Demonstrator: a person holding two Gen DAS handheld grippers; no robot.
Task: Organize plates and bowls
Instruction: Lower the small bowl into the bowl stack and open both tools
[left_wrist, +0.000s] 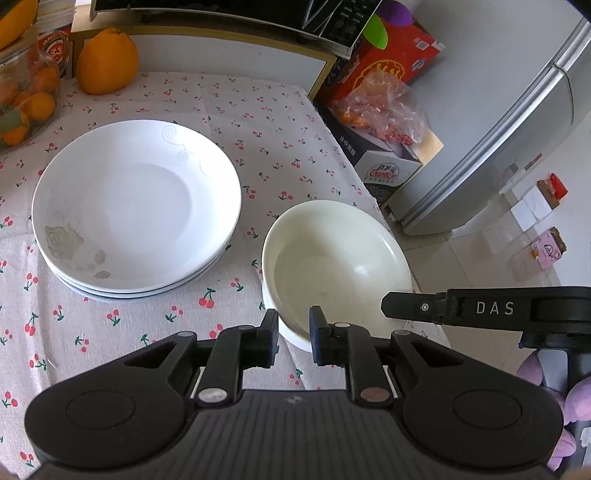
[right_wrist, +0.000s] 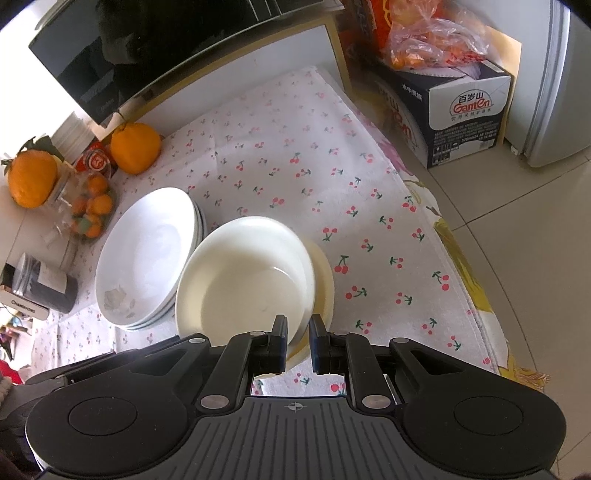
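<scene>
bowl (right_wrist: 243, 280) nested in bowl (right_wrist: 325, 280)

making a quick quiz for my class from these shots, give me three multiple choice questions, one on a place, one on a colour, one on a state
1. In the left wrist view, where is the stack of plates relative to the bowl?
A. to its right
B. to its left
C. inside it

2. What colour are the cherries printed on the cloth?
A. red
B. blue
C. yellow

3. What state is the bowl in?
A. upside down
B. full of fruit
C. upright and empty

Answers:
1. B, the plates lie left of the bowl on the cloth.
2. A, the small cherries are red with green stems.
3. C, its bare cream inside faces up.
</scene>
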